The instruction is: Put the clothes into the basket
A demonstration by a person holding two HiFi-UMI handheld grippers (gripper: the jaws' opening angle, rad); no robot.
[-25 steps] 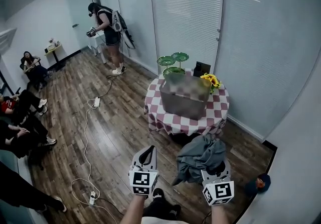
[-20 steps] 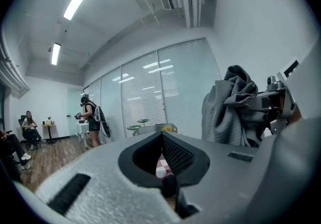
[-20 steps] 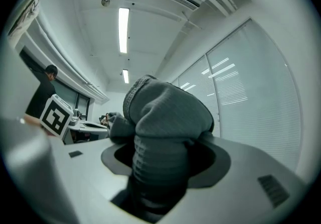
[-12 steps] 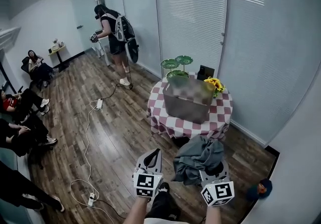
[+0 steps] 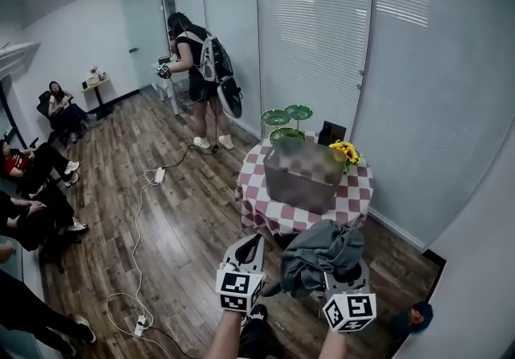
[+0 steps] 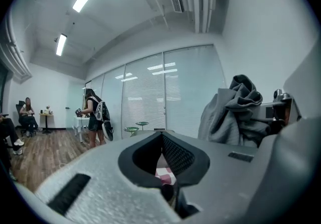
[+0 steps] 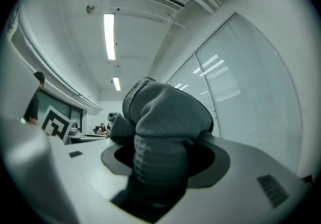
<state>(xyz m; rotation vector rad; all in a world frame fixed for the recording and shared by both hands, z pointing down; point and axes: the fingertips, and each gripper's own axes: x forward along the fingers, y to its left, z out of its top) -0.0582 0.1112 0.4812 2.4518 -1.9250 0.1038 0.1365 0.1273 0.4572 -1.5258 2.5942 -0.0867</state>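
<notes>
My right gripper [image 5: 341, 275], low and right of centre in the head view, pinches a bunched grey garment [image 5: 320, 253]. My left gripper [image 5: 253, 245] beside it is closed on nothing. The basket [image 5: 299, 182] sits mid-frame on a round checked table [image 5: 354, 198]. I judge the hanging folds could snag the basket rim or slip free. The cloth is soft with a ribbed cuff, and the basket is grey, boxy and straight-walled.
</notes>
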